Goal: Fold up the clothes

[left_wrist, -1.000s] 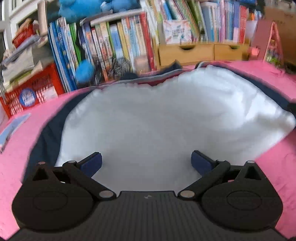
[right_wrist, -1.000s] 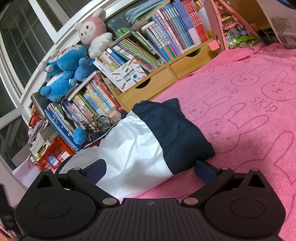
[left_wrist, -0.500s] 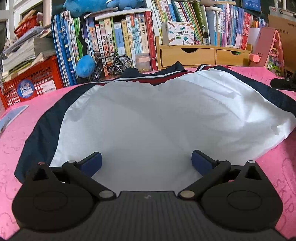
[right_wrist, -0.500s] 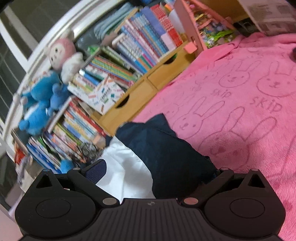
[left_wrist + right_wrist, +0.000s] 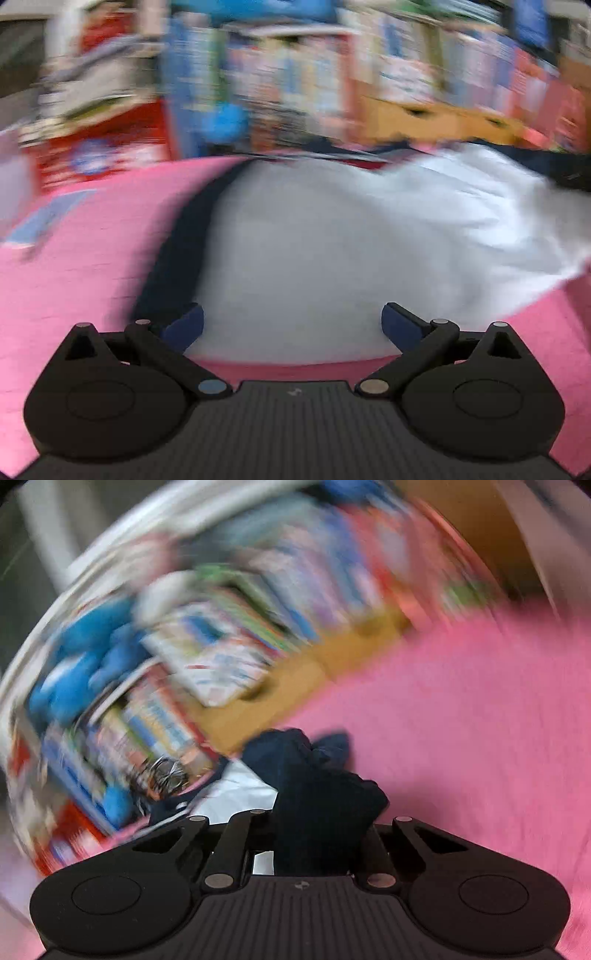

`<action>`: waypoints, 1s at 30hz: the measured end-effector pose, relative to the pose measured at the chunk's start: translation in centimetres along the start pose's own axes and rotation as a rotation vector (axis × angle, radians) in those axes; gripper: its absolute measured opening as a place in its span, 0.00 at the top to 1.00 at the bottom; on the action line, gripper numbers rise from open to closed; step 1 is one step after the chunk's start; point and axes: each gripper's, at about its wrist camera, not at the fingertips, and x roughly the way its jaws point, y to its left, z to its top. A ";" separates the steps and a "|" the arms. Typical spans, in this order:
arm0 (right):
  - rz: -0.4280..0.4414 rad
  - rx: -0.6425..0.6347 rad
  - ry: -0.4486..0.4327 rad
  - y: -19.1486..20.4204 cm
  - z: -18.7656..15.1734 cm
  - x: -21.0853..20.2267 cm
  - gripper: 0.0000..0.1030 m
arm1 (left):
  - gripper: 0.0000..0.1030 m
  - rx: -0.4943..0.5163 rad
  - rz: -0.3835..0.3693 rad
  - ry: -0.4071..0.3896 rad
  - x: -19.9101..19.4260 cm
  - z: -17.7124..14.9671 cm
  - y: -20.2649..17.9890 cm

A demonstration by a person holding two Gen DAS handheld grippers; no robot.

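Since half a second ago the right gripper [image 5: 312,843] has clamped onto the navy sleeve [image 5: 317,794] and swung, blurring the bookshelf [image 5: 207,657] behind. Its fingers are pressed together on the bunched navy cloth, which rises off the pink blanket [image 5: 461,716]. The left gripper [image 5: 291,321] stays spread wide, holding nothing, at the near hem of the garment [image 5: 332,240], which lies white side up on the blanket. The step in hand looks like folding the sleeve inward. Next, the sleeve needs carrying across the white panel and laying flat before release.
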 end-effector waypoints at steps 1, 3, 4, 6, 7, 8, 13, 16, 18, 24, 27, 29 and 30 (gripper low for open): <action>0.024 -0.080 -0.002 2.3 -1.1 0.0 0.86 | 0.00 -0.011 0.089 0.004 0.0 -0.2 1.6; 0.073 -0.240 -0.006 7.0 -3.3 0.1 0.86 | 0.00 -0.015 0.267 0.029 0.3 -0.7 4.5; 0.098 -0.320 -0.008 9.3 -4.3 0.1 0.86 | 0.00 -0.028 0.293 0.031 0.2 -1.0 5.9; 0.147 -0.480 -0.012 14.0 -6.5 0.2 0.86 | 0.00 -0.087 0.275 0.030 -0.3 -1.5 8.6; 0.171 -0.560 -0.014 16.3 -7.6 0.2 0.86 | 0.00 -0.123 0.250 0.028 -0.7 -1.8 9.8; 0.195 -0.640 -0.016 18.6 -8.7 0.3 0.86 | 0.00 -0.146 0.253 0.028 -0.9 -2.0 10.6; 0.317 -1.039 -0.026 30.3 -14.1 0.4 0.86 | 0.00 -0.216 0.267 0.039 -1.5 -3.3 13.7; 0.288 -1.161 -0.008 31.8 -17.0 1.3 0.86 | 0.00 -0.257 0.263 0.054 -1.4 -4.1 15.1; 0.274 -1.220 -0.002 31.6 -18.0 1.4 0.83 | 0.00 -0.281 0.261 0.055 -1.4 -4.5 15.9; 0.376 -1.301 0.008 30.1 -18.5 -0.7 0.41 | 0.00 -0.337 0.211 0.003 -2.3 -3.9 16.3; 0.383 -1.257 0.024 28.6 -17.5 -1.9 0.25 | 0.00 -0.320 0.164 -0.082 -3.9 -2.4 15.5; 0.370 -1.227 0.029 27.5 -16.8 -2.7 0.24 | 0.00 -0.308 0.118 -0.151 -4.8 -1.1 14.6; 0.363 -1.212 0.032 26.9 -16.4 -3.0 0.23 | 0.00 -0.296 0.095 -0.181 -5.0 -0.4 14.0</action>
